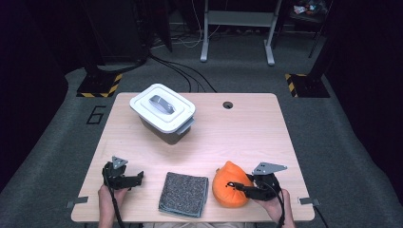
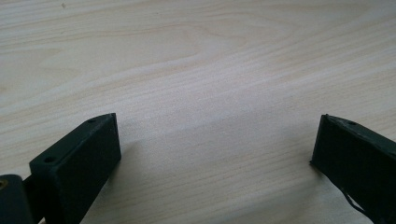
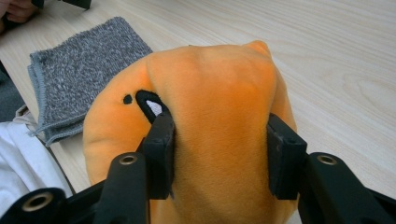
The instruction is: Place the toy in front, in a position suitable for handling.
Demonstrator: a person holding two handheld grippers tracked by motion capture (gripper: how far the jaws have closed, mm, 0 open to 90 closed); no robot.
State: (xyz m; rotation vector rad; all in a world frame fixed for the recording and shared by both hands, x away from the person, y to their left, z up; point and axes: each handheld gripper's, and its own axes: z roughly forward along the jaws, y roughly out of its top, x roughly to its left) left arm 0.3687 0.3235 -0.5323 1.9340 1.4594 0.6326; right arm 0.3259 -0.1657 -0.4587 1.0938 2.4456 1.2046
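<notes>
An orange plush toy [image 1: 228,190] lies near the table's front edge, right of centre. My right gripper [image 1: 236,188] reaches into it from the right. In the right gripper view both black pads [image 3: 161,140] dent the plush toy [image 3: 215,84] at its sides, so this gripper [image 3: 217,135] is shut on it. My left gripper [image 1: 138,178] rests at the front left, pointing right. Seen in the left gripper view, that gripper [image 2: 215,140] has its jaws wide apart over bare wood with nothing between them.
A folded grey towel [image 1: 184,193] lies between the two grippers at the front edge. A white lidded container [image 1: 162,110] with a grey handle stands at the back left. A cable hole [image 1: 227,105] sits at the back of the table [image 1: 247,137].
</notes>
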